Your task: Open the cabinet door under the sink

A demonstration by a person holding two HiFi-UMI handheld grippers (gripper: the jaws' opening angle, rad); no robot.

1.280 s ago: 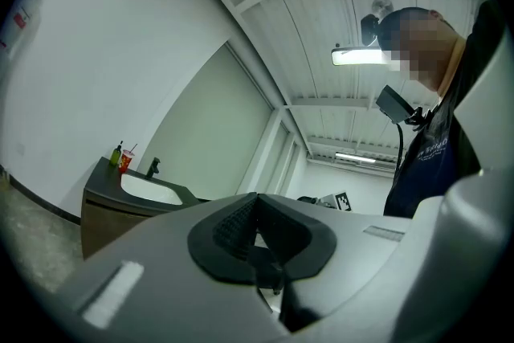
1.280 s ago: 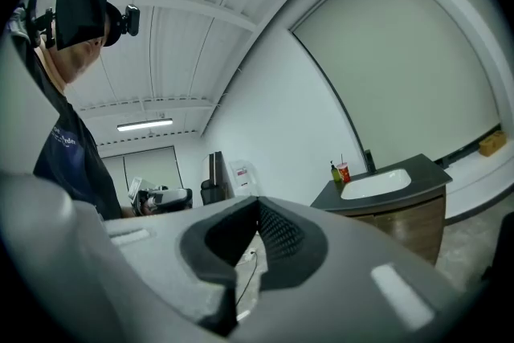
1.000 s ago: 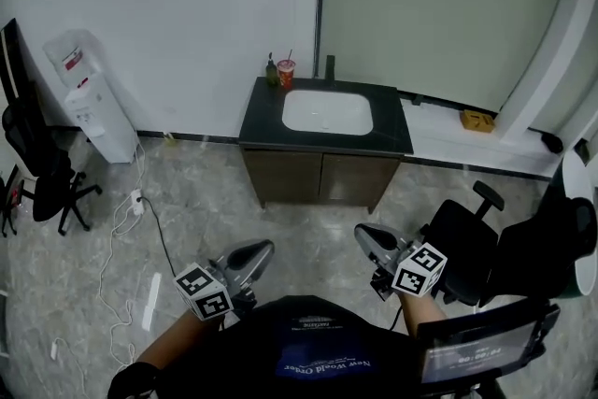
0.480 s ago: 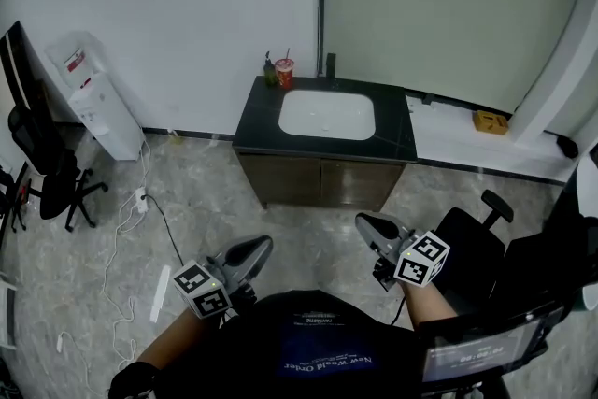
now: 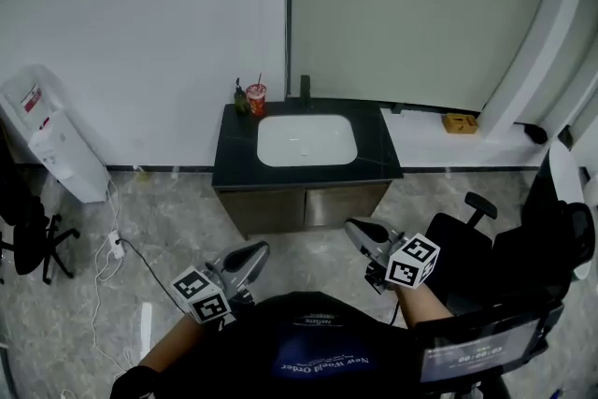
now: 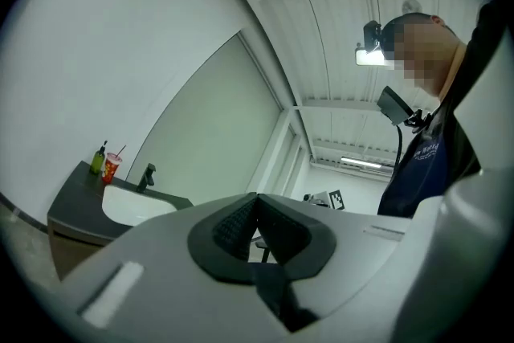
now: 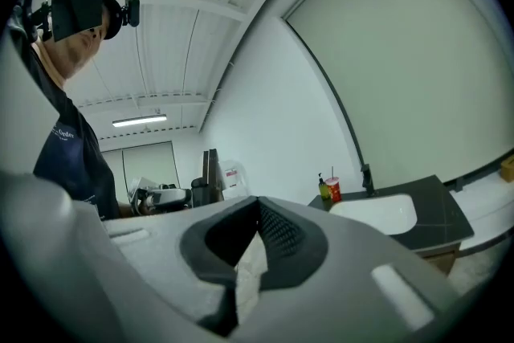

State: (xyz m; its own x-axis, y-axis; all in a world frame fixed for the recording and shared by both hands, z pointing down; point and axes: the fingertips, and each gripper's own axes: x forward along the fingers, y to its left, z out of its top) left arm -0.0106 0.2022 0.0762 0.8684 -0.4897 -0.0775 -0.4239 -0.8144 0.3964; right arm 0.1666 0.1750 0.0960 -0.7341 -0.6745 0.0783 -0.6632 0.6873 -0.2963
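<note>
The sink cabinet stands against the wall, with a black counter (image 5: 378,149) and a white basin (image 5: 306,140). Its two brown doors (image 5: 304,208) below the counter are closed. My left gripper (image 5: 260,249) is held level in front of the cabinet, left of its middle, some way short of the doors, its jaws shut and empty. To the right my right gripper (image 5: 352,226) points at the right door, also short of it and shut on nothing. The left gripper view shows the left gripper (image 6: 257,198) with pads together, and the right gripper view shows the right gripper (image 7: 259,203) the same.
A red cup (image 5: 255,98), a green bottle (image 5: 241,97) and a faucet (image 5: 305,87) sit at the counter's back. A water dispenser (image 5: 51,145), an office chair (image 5: 23,234) and floor cables (image 5: 107,248) are at the left. A black chair (image 5: 486,248) is close on my right.
The cabinet has come nearer and slid left in the head view. Both grippers have travelled forward toward it, still shut.
</note>
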